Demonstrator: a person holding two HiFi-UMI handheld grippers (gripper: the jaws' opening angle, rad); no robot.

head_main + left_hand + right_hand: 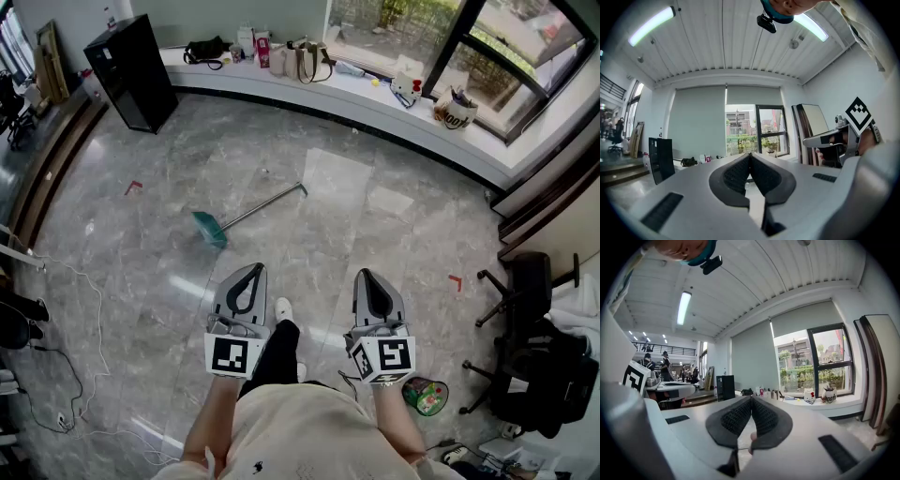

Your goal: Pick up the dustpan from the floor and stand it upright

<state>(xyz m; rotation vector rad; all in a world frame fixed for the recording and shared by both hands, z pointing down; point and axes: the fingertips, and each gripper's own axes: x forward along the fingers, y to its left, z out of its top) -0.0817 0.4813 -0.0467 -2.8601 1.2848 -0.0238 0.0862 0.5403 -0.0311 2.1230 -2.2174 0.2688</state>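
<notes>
The dustpan (212, 229) is seen flat on the floor (356, 187) at eleven o'clock, apart from the closed, empty left tool (253, 272) and right tool (367, 275), and its thin handle (267, 203) could be dropped if pinched off-centre.

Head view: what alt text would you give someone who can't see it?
A teal long-handled dustpan lies on a grey marble floor, ahead of a standing person. The left gripper and right gripper are held out, both shut and empty, short of it.
</notes>
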